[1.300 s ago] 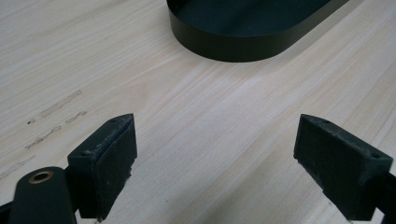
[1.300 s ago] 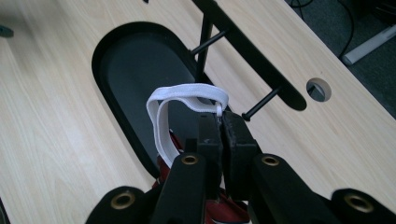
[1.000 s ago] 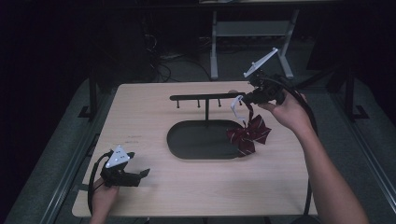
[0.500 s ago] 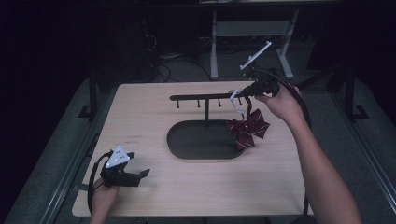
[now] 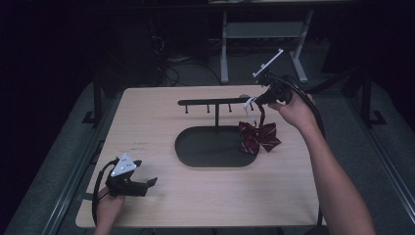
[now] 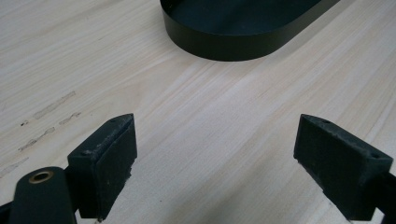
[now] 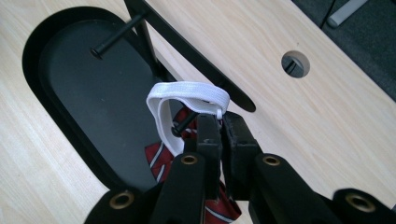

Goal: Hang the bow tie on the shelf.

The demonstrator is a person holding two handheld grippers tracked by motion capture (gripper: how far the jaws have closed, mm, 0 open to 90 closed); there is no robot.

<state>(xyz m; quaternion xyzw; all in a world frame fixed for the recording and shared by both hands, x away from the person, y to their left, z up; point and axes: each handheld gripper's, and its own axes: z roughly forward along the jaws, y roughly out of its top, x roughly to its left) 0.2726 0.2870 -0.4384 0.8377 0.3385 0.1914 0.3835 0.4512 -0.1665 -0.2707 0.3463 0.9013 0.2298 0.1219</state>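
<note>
Dark floor and metal frames surround a pale wooden worktop (image 5: 147,122). Near its middle stands a black rack (image 5: 215,102) with a flat oval base and a horizontal bar carrying short pegs. At the bar's end toward the worktop's right edge, the right gripper (image 5: 258,101) has its fingers clenched on the white elastic loop (image 7: 187,100) of a bow tie (image 5: 258,137). The bow is dark red with thin white stripes, its wings spread, and it hangs below the fingers over the base's right end. The loop lies around a peg beside the bar's tip. Near the worktop's front left corner, the left gripper (image 5: 147,183) rests with fingers released, nothing between them.
</note>
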